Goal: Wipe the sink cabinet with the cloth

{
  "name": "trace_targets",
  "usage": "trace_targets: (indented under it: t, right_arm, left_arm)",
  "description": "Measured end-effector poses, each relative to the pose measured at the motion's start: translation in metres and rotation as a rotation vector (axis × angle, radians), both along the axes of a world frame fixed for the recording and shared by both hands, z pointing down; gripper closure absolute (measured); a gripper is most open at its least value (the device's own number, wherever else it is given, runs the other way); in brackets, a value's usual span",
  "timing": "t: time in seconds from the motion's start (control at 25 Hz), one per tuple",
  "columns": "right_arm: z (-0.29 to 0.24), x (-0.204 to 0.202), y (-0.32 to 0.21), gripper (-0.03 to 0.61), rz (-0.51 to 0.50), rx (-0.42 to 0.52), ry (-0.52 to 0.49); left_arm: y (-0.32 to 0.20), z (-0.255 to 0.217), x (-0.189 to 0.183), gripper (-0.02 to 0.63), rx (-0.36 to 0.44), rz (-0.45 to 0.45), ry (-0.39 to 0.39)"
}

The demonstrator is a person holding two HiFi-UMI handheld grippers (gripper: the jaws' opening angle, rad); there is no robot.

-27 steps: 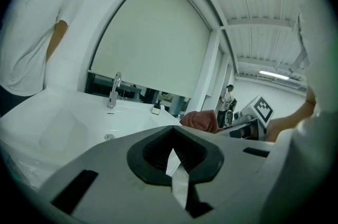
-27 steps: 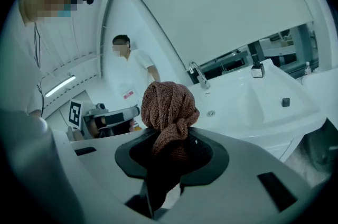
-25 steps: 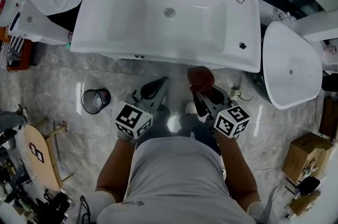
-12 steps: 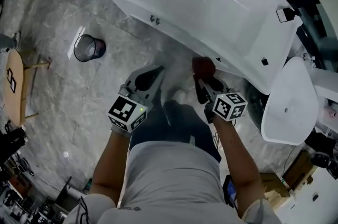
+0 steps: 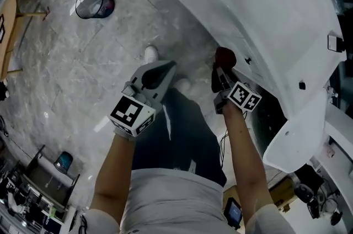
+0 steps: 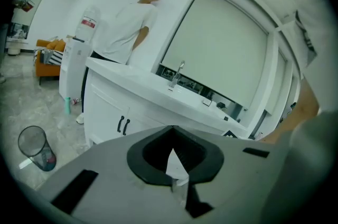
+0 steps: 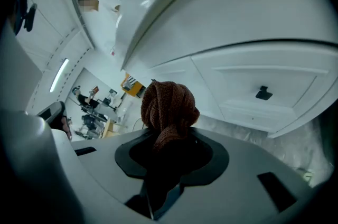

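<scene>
A bunched red-brown cloth (image 5: 225, 55) sticks out of my right gripper (image 5: 222, 70), which is shut on it just below the overhanging rim of the white sink (image 5: 265, 17). In the right gripper view the cloth (image 7: 168, 106) rises from the right gripper (image 7: 169, 143) close to a white cabinet door (image 7: 296, 85) with a black handle (image 7: 263, 93); whether it touches I cannot tell. My left gripper (image 5: 165, 68) hangs shut and empty over the floor, away from the cabinet. The left gripper view shows my left gripper (image 6: 173, 138) facing the sink cabinet (image 6: 105, 112) from a distance.
A mesh waste bin (image 5: 95, 4) stands on the marble floor to the left. A person in white (image 6: 127, 27) stands at the sink's far end. My legs and a white shoe (image 5: 150, 53) are below me. A second white basin (image 5: 300, 133) sits to the right.
The head view has swung, so the sink now lies at the upper right. My right gripper has carried the cloth in under the sink rim. The left gripper keeps its pose.
</scene>
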State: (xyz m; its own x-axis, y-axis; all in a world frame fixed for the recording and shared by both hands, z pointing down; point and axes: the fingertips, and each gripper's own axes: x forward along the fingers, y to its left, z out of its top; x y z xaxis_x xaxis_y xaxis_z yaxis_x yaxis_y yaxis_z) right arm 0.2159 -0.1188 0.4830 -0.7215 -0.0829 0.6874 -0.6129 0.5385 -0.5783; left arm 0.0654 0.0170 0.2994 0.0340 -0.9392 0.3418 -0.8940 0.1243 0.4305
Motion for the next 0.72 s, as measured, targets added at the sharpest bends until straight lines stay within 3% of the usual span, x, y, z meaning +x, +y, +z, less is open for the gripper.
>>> trace_targets:
  t: [0.48,0.64,0.72]
  right_arm:
    - [0.149,-0.015,-0.04,0.462,0.089,-0.064,0.102]
    - [0.176,-0.015,-0.058,0.462,0.144,-0.063,0.142]
    - [0.182,-0.018,-0.07,0.462,0.157,-0.049,0.152]
  left_arm:
    - [0.029,0.104,-0.021,0.603,-0.04,-0.078,0.035]
    - [0.034,0.127,-0.021,0.603,0.002,-0.093,0.046]
    - [0.037,0.143,-0.02,0.603,-0.043,-0.096,0.077]
